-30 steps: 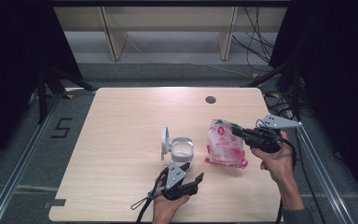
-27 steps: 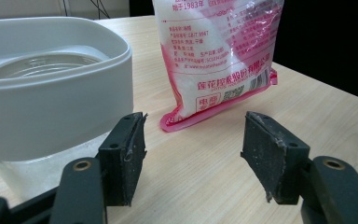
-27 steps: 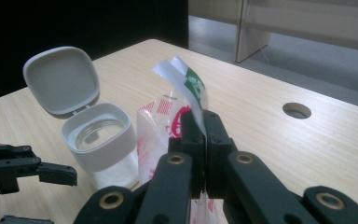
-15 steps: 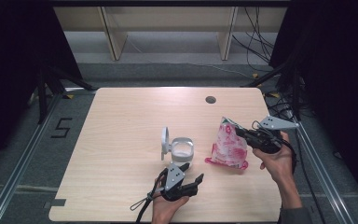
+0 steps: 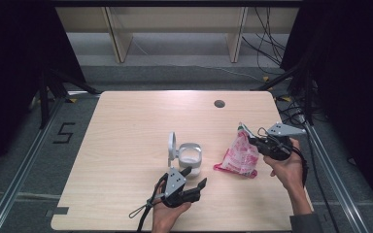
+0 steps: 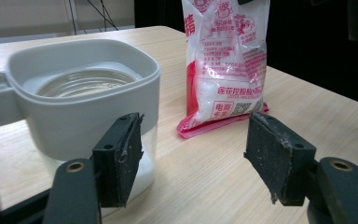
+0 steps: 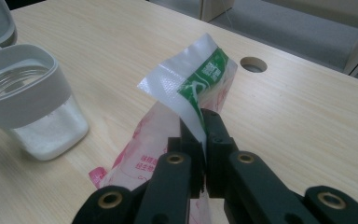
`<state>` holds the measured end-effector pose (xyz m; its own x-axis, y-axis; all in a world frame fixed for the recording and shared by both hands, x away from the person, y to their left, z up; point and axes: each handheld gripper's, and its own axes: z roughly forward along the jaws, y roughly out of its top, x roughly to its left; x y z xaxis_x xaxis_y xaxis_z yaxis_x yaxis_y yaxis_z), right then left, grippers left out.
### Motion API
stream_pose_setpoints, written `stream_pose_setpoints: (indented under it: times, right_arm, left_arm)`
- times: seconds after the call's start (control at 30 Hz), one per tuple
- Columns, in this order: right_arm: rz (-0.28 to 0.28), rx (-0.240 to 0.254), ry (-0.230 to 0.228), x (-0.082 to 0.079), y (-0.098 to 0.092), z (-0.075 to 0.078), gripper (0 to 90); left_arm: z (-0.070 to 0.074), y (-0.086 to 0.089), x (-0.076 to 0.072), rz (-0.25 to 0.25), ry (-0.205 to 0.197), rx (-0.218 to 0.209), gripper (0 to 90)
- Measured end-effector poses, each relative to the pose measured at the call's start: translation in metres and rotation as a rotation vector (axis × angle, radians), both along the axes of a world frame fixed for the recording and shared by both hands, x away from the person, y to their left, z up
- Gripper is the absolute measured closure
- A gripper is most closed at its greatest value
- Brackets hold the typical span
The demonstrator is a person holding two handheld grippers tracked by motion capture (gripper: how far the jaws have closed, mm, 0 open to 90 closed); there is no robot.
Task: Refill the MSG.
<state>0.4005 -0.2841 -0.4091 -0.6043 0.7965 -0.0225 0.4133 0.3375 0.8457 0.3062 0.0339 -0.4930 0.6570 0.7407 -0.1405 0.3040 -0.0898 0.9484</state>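
A white and pink bag of white granules point(image 5: 238, 156) stands tilted on the table, its bottom edge resting on the wood. My right gripper point(image 5: 250, 141) is shut on the bag's sealed top corner point(image 7: 186, 88), and in the right gripper view the jaws pinch the film. A square white container point(image 5: 190, 158) with white powder at its bottom stands mid-table, its hinged lid point(image 5: 172, 145) raised. My left gripper point(image 5: 196, 176) is open just in front of the container point(image 6: 84, 93). One pad point(image 6: 121, 158) is close before its wall, and nothing is between the jaws.
A round cable hole point(image 5: 219, 103) is in the tabletop behind the bag. The table's right edge lies close to my right hand. Bare wood spreads to the left of the container. Shelving legs and cables stand on the floor beyond the table.
The right gripper has tipped the bag's top up, so the bag stands more upright than a second ago. The left gripper has stayed in place.
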Motion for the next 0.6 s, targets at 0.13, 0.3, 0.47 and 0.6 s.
stream_pose_setpoints:
  times: [0.13,0.3,0.47,0.6]
  right_arm:
    - [-0.028,-0.032,-0.018,0.001,0.001,-0.002,89.4]
    - [-0.055,-0.080,-0.028,0.009,-0.001,-0.006,89.5]
    - [-0.077,-0.060,-0.042,0.015,-0.002,-0.010,88.9]
    - [-0.103,-0.027,-0.014,0.018,-0.005,-0.012,88.3]
  left_arm:
    - [0.002,0.005,0.001,0.002,0.003,-0.004,35.2]
    - [0.003,0.007,0.002,-0.003,0.012,0.005,35.2]
    - [0.002,0.006,0.003,-0.008,0.023,0.013,34.6]
    - [0.000,0.004,0.004,-0.016,0.027,0.011,34.1]
